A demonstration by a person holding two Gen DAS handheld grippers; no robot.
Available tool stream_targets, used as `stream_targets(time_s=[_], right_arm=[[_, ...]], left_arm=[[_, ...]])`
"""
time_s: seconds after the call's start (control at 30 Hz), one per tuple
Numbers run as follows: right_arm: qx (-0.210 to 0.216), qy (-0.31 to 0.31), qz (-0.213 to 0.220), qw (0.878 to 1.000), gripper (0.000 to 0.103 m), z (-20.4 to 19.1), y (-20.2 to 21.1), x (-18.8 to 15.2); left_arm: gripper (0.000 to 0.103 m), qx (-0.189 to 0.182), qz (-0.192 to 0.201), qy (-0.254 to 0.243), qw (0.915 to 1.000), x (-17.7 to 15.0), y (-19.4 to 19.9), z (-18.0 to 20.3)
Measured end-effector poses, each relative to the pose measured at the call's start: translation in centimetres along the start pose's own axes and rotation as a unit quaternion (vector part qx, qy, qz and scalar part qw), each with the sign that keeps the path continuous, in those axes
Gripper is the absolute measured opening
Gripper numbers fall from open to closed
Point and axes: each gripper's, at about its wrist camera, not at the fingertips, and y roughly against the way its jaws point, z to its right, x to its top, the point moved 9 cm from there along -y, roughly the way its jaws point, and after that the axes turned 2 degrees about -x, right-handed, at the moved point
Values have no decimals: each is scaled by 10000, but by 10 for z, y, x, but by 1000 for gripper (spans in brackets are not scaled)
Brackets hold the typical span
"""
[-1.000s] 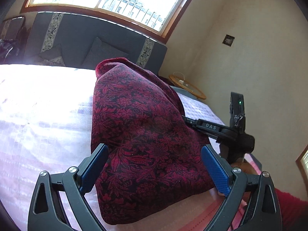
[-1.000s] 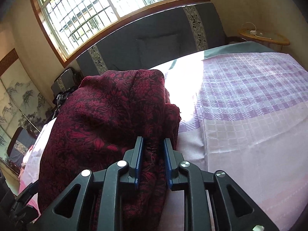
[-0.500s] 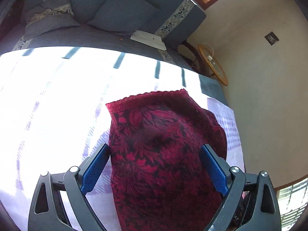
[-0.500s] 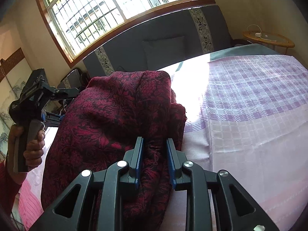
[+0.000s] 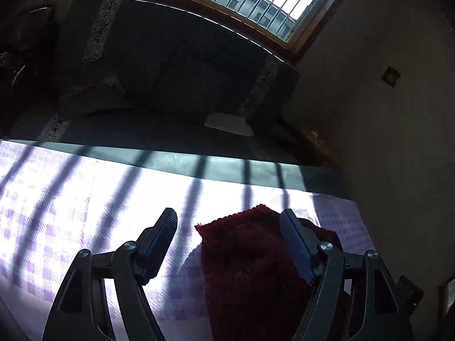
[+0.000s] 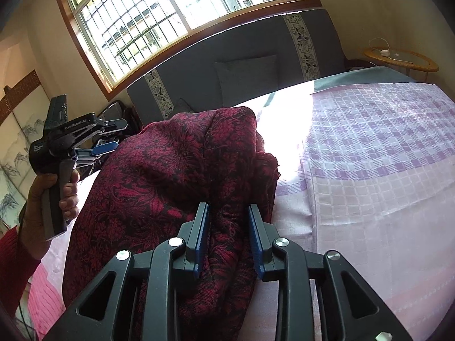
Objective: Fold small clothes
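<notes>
A dark red floral garment [image 6: 170,176] lies bunched in a heap on the purple checked bedspread [image 6: 369,147]. My right gripper [image 6: 229,213] has a thick fold of it between its blue pads, the jaws spread a little wider than before. My left gripper [image 5: 227,221] is open and empty, raised above the bed; the garment's edge [image 5: 250,261] shows below and between its fingers. In the right wrist view the left gripper [image 6: 109,136] is held up to the left of the heap, apart from the cloth.
A grey sofa [image 6: 256,65] with cushions stands beyond the bed under a barred window [image 6: 170,8]. A round wooden side table [image 6: 401,59] stands at the far right. A pink cloth [image 6: 42,295] lies at the bed's near left edge.
My left gripper lifted up and back off the garment and tilted toward the sofa and window. My right gripper's jaws widened slightly around the fold. The heap stayed in place.
</notes>
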Motion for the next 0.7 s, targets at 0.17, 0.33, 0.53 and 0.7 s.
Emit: stream_targets(time_s=[0.17, 0.33, 0.53, 0.7], right_arm=[[-5, 5, -10, 10000, 27, 0, 0, 0], [-28, 26, -32, 10000, 33, -1, -1, -1], [-23, -6, -68, 10000, 34, -1, -2, -1], [-31, -52, -62, 10000, 37, 1, -2, -1]], left_arm=[[74, -332, -812, -379, 9954, -56, -10, 49], [75, 537, -682, -770, 9932, -80, -30, 38], [75, 202, -407, -519, 9976, -82, 7, 42], [77, 343, -472, -460, 9972, -119, 43, 30]])
